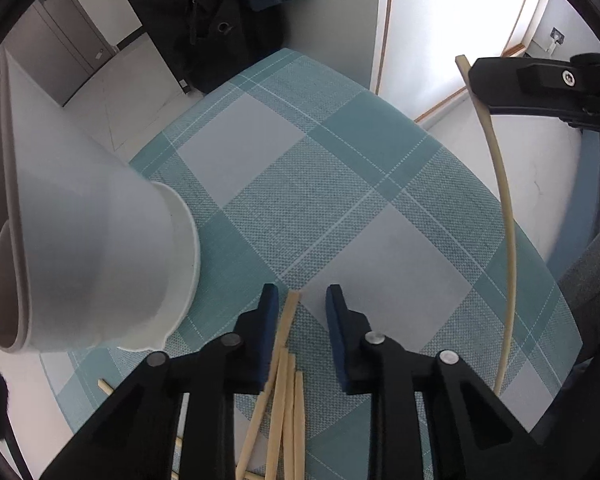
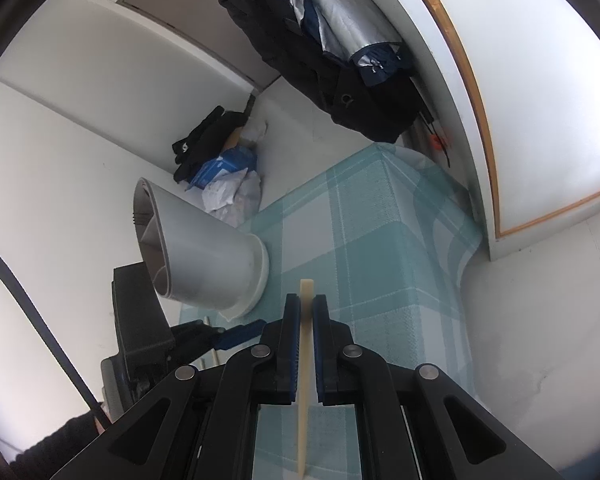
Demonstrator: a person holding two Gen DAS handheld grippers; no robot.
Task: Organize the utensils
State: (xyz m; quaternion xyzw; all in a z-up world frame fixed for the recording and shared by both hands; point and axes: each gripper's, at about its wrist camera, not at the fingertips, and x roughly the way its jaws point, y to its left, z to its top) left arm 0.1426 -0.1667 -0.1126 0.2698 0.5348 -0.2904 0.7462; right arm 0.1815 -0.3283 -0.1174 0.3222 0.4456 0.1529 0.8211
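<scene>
My right gripper [image 2: 306,308] clamps one chopstick [image 2: 305,344]; my left gripper [image 1: 302,300] hangs spread over loose chopsticks [image 1: 286,364] beside the holder [image 1: 100,256]

Through the left wrist camera I saw my left tongs [image 1: 302,300] standing open above the checked cloth of the desk [image 1: 340,184], a bundle of chopsticks [image 1: 286,380] lying on it between and below the fingers. A white holder cup [image 1: 100,248] stood just left of the tongs. Up to the right, the right tongs [image 1: 484,76] gripped a single chopstick [image 1: 507,216].
</scene>
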